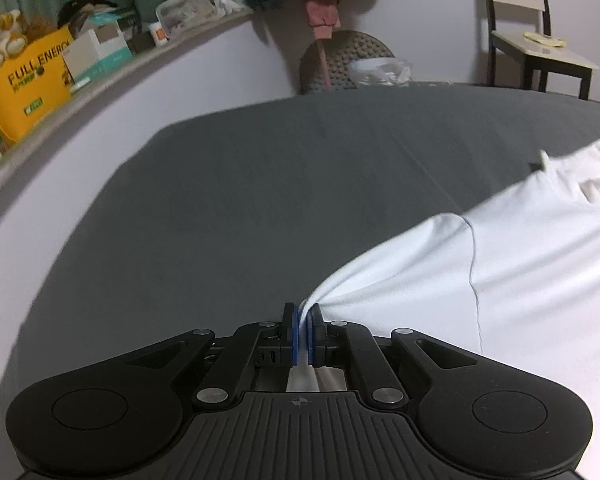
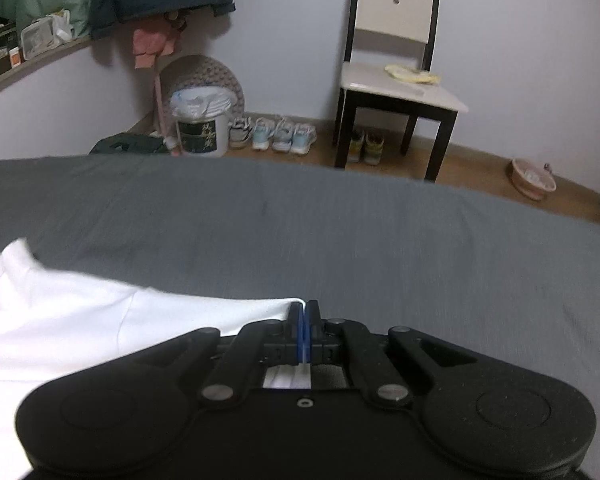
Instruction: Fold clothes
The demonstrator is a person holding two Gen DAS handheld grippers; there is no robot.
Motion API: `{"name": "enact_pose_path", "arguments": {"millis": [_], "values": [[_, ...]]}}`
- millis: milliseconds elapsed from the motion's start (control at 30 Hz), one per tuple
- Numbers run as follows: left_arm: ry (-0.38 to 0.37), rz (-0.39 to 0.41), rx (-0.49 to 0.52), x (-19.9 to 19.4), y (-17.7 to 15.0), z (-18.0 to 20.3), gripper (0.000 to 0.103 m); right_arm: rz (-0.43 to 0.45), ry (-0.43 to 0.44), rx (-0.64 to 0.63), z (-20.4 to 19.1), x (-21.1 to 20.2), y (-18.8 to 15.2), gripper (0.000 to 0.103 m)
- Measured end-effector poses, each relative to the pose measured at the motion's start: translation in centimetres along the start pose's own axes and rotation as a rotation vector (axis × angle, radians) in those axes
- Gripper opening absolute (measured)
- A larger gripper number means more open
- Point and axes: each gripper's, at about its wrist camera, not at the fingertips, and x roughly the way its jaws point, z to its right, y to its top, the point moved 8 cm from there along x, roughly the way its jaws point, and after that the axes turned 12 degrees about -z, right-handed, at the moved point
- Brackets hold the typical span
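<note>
Left gripper (image 1: pixel 303 318) clamped on a pinch of the white T-shirt (image 1: pixel 520 272), thin cloth squeezed between blue pads and trailing out behind them. Right gripper (image 2: pixel 303 314) likewise closed on an edge of the same garment (image 2: pixel 80 320), fabric pulled flat toward the jaws. Soft, smooth knit, stretched into fine radiating creases at the left pinch, with one seam running down nearby. Spread on a dark grey bedsheet (image 1: pixel 240 200), matte and faintly ribbed. Early in the fold, by the look: corners taken, nothing laid over yet, all folds apparently left. White-seated chair (image 2: pixel 400 84) beyond the bed.
</note>
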Motion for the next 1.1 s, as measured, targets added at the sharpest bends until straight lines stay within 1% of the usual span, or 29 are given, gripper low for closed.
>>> {"name": "enact_pose_path", "arguments": {"millis": [133,167,233,333,367,400,433,467,500,533,567,633,667,733,767,800,833,900,967,1067,1100], "values": [[0.015,0.008,-0.068,0.7,1.4,-0.7,0.005,0.028,0.011,0.02,-0.5,0.9,1.0,0.002],[-0.003,-0.022,-0.095,1.5,1.0,-0.7,0.005,0.009,0.008,0.023,-0.5,1.5,0.6,0.002],[-0.034,-0.091,-0.111,3.1,-0.1,-0.3,0.005,-0.041,-0.016,0.011,-0.6,2.9,-0.4,0.002],[-0.027,-0.052,-0.116,3.2,-0.7,0.0,0.005,-0.044,-0.029,-0.012,-0.5,3.0,-0.8,0.007],[-0.036,-0.044,-0.115,3.1,-0.8,0.0,0.013,-0.046,-0.035,-0.026,-0.4,2.8,-0.8,0.016],[-0.045,-0.039,-0.116,2.9,-0.8,-0.1,0.024,-0.048,-0.049,-0.041,-0.2,2.5,-0.8,0.035],[-0.056,-0.037,-0.126,2.7,-0.8,-0.4,0.03,-0.046,-0.064,-0.053,0.0,2.2,-0.7,0.041],[-0.062,-0.03,-0.153,2.2,-0.8,-0.9,0.045,-0.03,-0.069,-0.061,0.1,1.6,-0.5,0.042],[-0.067,-0.003,-0.189,1.6,-0.6,-1.4,0.05,-0.007,-0.06,-0.07,0.0,0.9,-0.2,0.042],[-0.084,0.051,-0.235,0.5,-0.2,-2.0,0.058,0.025,-0.037,-0.082,-0.2,0.0,0.1,0.042],[-0.111,0.104,-0.277,-0.5,0.4,-2.6,0.062,0.06,0.013,-0.102,-0.9,-0.9,0.5,0.042],[-0.217,0.19,-0.328,-2.1,1.8,-2.8,0.064,0.105,0.139,-0.153,-3.0,-2.4,1.3,0.041],[-0.28,0.21,-0.334,-2.6,2.8,-2.3,0.064,0.109,0.197,-0.185,-4.6,-2.8,1.6,0.042],[-0.373,0.204,-0.296,-2.7,4.7,-0.2,0.064,0.1,0.282,-0.254,-8.2,-3.2,2.2,0.041],[-0.406,0.191,-0.256,-2.6,5.9,1.2,0.064,0.088,0.313,-0.297,-10.2,-3.1,2.3,0.041],[-0.42,0.172,-0.21,-2.2,6.9,2.8,0.064,0.075,0.344,-0.34,-12.2,-3.0,2.4,0.041],[-0.414,0.145,-0.165,-1.8,7.7,4.7,0.064,0.061,0.361,-0.38,-14.2,-2.8,2.4,0.041],[-0.4,0.099,-0.075,-0.8,9.1,8.1,0.064,0.043,0.348,-0.446,-17.0,-1.8,2.3,0.041],[-0.387,0.069,0.013,-0.1,9.8,11.3,0.064,0.03,0.327,-0.499,-19.3,-0.7,2.4,0.04],[-0.363,0.034,0.121,0.9,10.4,15.0,0.064,0.007,0.302,-0.542,-20.9,1.2,2.3,0.04],[-0.36,0.027,0.15,1.2,10.6,15.8,0.064,-0.007,0.305,-0.556,-21.2,1.7,2.1,0.034]]}}
